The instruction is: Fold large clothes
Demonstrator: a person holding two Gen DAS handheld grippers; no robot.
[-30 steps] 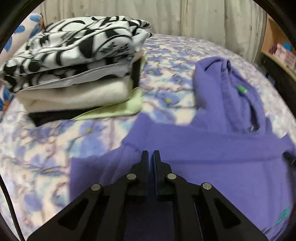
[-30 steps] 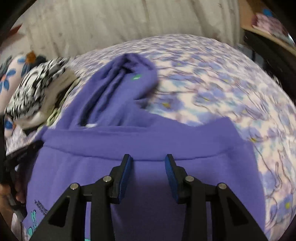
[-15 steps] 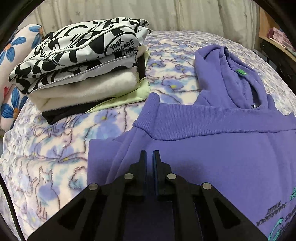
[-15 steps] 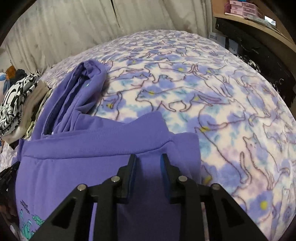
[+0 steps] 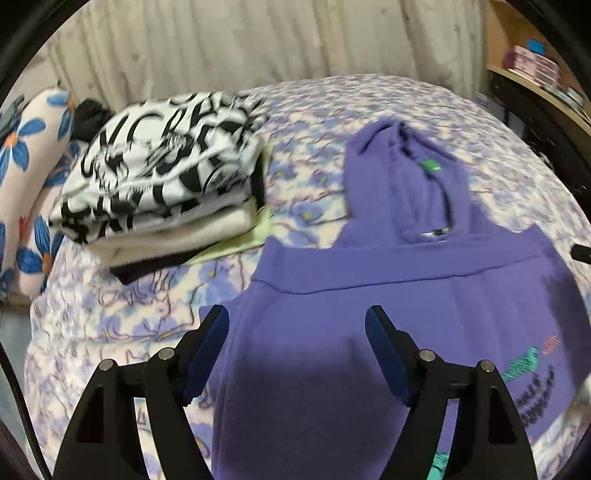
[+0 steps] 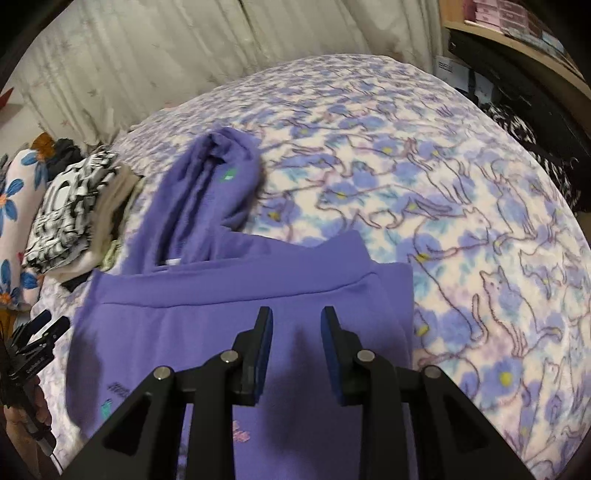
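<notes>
My left gripper (image 5: 297, 325) hangs above the purple hoodie (image 5: 369, 332), jaws spread wide and holding nothing, with the fabric showing plainly between the two blue pads (image 5: 210, 347). It points toward 12 o'clock along the bed, tilted down at the garment's folded body. My right gripper (image 6: 296, 326) sits over the same hoodie (image 6: 240, 295), its jaws parted to a narrower gap, also empty; whether the tips touch the cloth I cannot tell. From the right wrist view I see my left gripper (image 6: 40, 328) at 9 o'clock, low by the hoodie's left edge, with my hand beneath it.

The hoodie lies on the cat-print blanket (image 6: 461, 221), bottom hem folded up into a band across the chest, hood (image 5: 402, 166) stretched out toward 12 o'clock with a green tag on it. Printed lettering shows at 4 o'clock in the left view.

At 10 o'clock in the left view stands a stack of folded clothes (image 5: 162, 192), a black-and-white patterned piece on top, just beside the hoodie but apart from it. A floral pillow (image 5: 26, 177) lies at 9 o'clock. A wooden shelf (image 6: 517, 33) is at 2 o'clock
</notes>
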